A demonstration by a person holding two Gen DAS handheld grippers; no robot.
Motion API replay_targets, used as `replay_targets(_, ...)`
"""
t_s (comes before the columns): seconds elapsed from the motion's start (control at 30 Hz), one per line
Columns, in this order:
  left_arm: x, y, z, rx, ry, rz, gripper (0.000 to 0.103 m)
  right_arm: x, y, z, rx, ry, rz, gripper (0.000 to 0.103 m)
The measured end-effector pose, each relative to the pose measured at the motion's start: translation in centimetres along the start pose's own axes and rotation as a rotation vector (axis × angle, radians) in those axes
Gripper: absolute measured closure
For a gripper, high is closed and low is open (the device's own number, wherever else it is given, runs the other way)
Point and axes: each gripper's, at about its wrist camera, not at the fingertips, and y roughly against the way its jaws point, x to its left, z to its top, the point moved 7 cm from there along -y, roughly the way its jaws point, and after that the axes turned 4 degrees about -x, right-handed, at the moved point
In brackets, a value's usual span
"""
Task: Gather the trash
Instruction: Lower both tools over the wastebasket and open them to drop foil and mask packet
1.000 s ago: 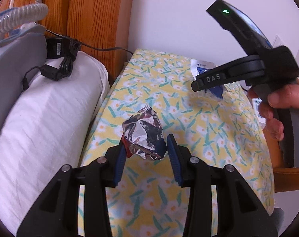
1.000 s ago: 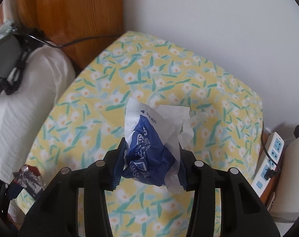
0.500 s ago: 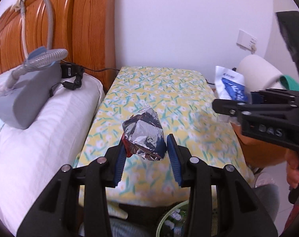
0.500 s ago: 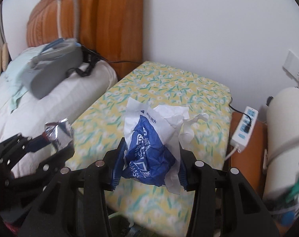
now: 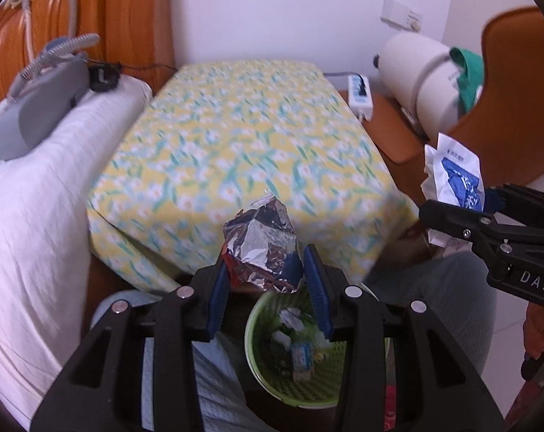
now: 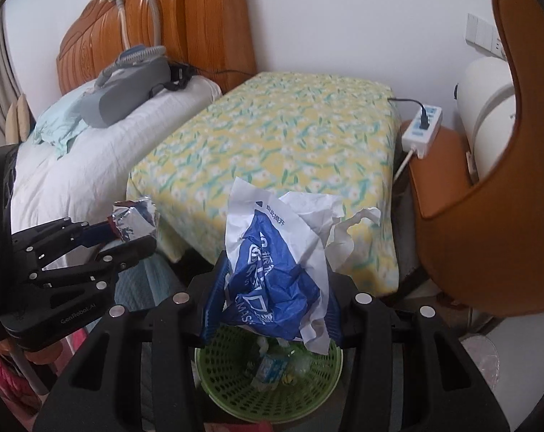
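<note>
My left gripper [image 5: 266, 273] is clamped on a crumpled foil wrapper [image 5: 261, 248], its blue pads pressing both sides; it hangs just above the far rim of the green basket [image 5: 257, 370]; my right gripper [image 6: 272, 302] pinches a crushed blue-and-white packet [image 6: 275, 270], directly over that same basket [image 6: 214, 370]; scraps already lie in the basket; beyond the basket runs the near edge of the floral-covered table [image 6: 282, 133], with a white pillow [image 5: 31, 216] to the basket's left and a wooden chair [image 6: 495, 216] to its right; open air between basket and table edge; the basket's near rim is cut off by my gripper bodies; its contents are blurred.
</note>
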Motion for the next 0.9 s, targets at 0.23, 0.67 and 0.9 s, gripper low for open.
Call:
replay_targets(0.23, -2.1, -2.1, -2.6, 0.095, -0.021, -0.051, 0.064, -1.0, -0.2, -1.4, -0.001, -0.027, -0.001, 0.056)
replay_targets(0.67, -3.3, -8.8, -8.1, 0.352, 0.010, -0.131, 0.064, -2.2, -2.9, -2.4, 0.070, -0.038, -0.009, 0.056)
replay_targets(0.9, -3.4, -9.2, -8.2, 0.357, 0.006, -0.150, 0.034, -2.4, -3.9, -2.5, 0.093, -0.039, -0.006, 0.056)
